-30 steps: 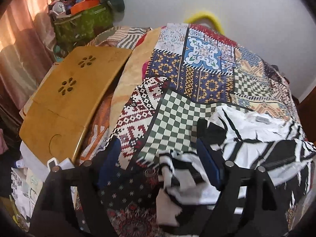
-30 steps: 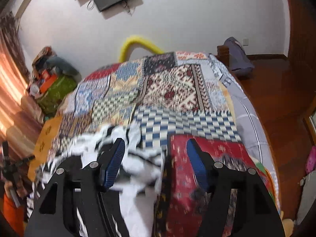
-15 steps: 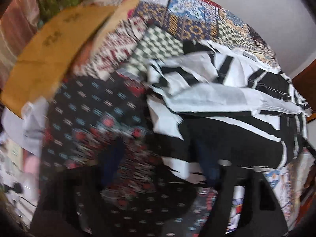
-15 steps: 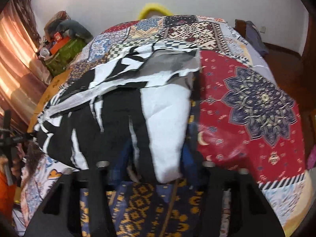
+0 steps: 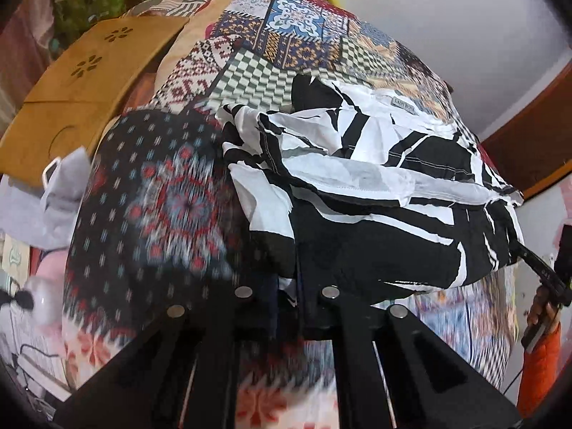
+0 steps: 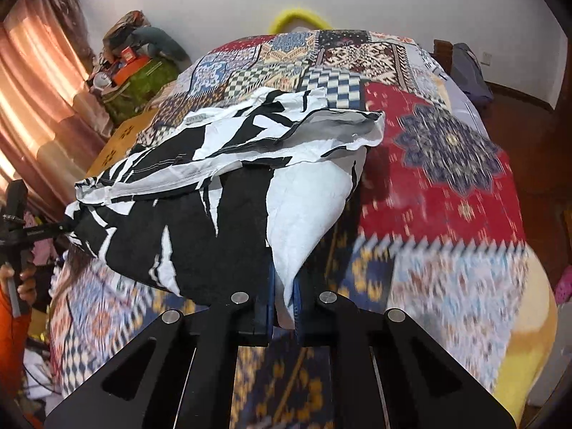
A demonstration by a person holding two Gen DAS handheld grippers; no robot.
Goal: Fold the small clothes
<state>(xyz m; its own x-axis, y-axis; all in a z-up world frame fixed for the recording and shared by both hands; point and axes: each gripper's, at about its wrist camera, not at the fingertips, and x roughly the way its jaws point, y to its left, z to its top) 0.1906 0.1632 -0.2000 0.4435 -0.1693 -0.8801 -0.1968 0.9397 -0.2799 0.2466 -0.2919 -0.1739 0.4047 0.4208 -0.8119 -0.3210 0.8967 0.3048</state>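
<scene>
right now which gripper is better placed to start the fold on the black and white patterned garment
Neither alone. The left gripper is closing on the black and white patterned garment at one near corner; the right gripper is clamped on the other. It lies between them on the patchwork bedspread, so both should probably move together.

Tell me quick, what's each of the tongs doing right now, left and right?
Left tongs: closing, clamped on a corner of the black-and-white garment.
Right tongs: shut, pinching the garment's white corner.
</scene>
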